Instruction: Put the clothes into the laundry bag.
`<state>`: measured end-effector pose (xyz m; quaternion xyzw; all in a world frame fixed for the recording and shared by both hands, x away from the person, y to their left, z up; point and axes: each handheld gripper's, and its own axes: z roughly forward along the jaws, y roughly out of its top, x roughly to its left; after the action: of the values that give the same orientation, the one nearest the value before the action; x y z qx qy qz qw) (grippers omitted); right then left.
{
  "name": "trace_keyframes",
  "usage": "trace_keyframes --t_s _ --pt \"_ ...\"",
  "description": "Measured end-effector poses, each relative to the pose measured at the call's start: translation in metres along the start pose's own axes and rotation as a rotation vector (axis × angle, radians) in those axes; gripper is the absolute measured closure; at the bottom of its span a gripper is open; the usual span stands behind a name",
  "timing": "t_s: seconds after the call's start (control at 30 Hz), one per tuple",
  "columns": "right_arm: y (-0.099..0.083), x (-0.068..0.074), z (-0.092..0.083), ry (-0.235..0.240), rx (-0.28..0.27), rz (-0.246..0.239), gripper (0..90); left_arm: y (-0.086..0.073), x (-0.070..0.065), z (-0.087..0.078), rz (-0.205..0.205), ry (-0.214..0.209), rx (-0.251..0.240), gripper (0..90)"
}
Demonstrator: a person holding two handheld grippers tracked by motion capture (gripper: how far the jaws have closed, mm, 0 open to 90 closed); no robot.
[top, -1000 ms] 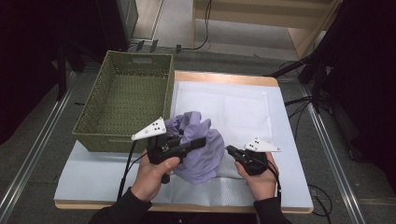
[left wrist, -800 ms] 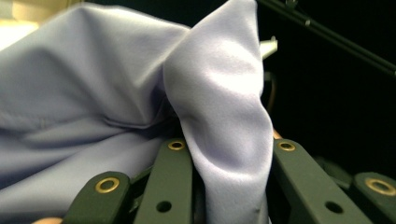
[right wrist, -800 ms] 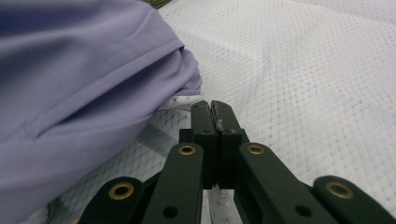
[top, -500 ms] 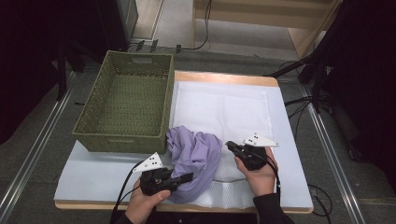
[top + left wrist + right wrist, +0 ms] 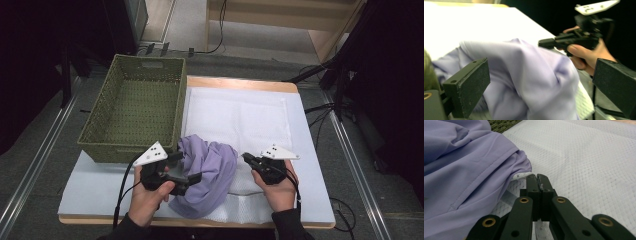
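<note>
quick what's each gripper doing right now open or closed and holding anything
Left gripper: open, jaws just opened, purple cloth between them, not pinched.
Right gripper: shut on the white mesh.

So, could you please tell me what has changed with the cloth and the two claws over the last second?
The left claw has just opened its jaws and let go of the purple cloth, which sank from a raised bunch and now lies spread toward the table's near edge. The right claw stayed shut in place beside the cloth; the green basket and white mesh sheet did not move.
</note>
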<state>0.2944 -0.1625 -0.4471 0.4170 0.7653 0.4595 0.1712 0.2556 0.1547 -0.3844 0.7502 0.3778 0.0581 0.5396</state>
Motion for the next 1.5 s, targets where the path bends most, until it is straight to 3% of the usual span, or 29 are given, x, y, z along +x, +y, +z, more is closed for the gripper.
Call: trace_keyframes --t_s 0.17,0.27,0.33,0.43,0.53,0.6,0.67,0.8,0.87,0.9,1.03,1.13,1.23,1.3,1.37,1.47,1.5 --pt "0.000 0.001 -0.001 0.004 -0.004 -0.004 90.0 0.007 -0.007 0.032 0.009 0.051 0.064 7.0" --pt "-0.001 0.001 -0.002 0.007 -0.002 -0.003 90.0 -0.004 -0.009 0.055 0.014 0.114 0.156 7.1" --pt "-0.002 0.001 -0.002 0.008 -0.001 -0.003 90.0 -0.015 -0.007 0.069 -0.012 0.155 0.213 11.5" --pt "-0.002 0.002 -0.002 0.011 -0.001 -0.004 90.0 -0.028 -0.003 0.080 -0.025 0.157 0.260 20.7" --pt "-0.002 0.004 -0.001 0.016 0.000 -0.013 90.0 -0.036 0.002 0.082 -0.054 0.127 0.276 54.1" --pt "-0.001 0.005 0.000 0.018 0.001 -0.012 90.0 -0.040 0.008 0.079 -0.096 0.077 0.270 75.3" --pt "-0.001 0.005 0.000 0.016 0.001 -0.014 90.0 -0.041 0.014 0.074 -0.132 0.014 0.247 85.7" --pt "-0.001 0.005 0.001 0.013 -0.001 -0.011 90.0 -0.034 0.006 0.060 -0.058 -0.077 0.164 87.3" --pt "-0.001 0.004 0.001 0.013 -0.002 -0.008 90.0 -0.029 -0.004 0.055 0.011 -0.142 0.135 87.3" --pt "0.000 0.004 0.001 0.015 -0.002 -0.005 90.0 -0.028 -0.007 0.055 0.027 -0.172 0.129 87.3" --pt "0.001 0.004 0.000 0.012 -0.008 -0.003 90.0 -0.031 -0.017 0.059 0.083 -0.303 0.145 87.3" --pt "0.002 0.003 -0.001 0.015 -0.013 -0.002 90.0 -0.039 -0.023 0.068 0.115 -0.352 0.182 87.0" --pt "0.002 0.003 -0.002 0.015 -0.017 0.004 90.0 -0.045 -0.026 0.074 0.105 -0.398 0.200 86.4" --pt "0.003 0.003 -0.003 0.016 -0.023 0.004 90.0 -0.049 -0.028 0.080 0.125 -0.381 0.247 85.2" --pt "0.004 0.004 -0.004 0.017 -0.025 0.003 90.0 -0.052 -0.029 0.084 0.125 -0.337 0.282 78.9" --pt "0.004 0.005 -0.003 0.018 -0.020 0.000 90.0 -0.052 -0.032 0.081 0.138 -0.278 0.262 58.6" --pt "0.003 0.005 -0.003 0.018 -0.020 -0.003 90.0 -0.049 -0.034 0.077 0.159 -0.254 0.247 52.2"
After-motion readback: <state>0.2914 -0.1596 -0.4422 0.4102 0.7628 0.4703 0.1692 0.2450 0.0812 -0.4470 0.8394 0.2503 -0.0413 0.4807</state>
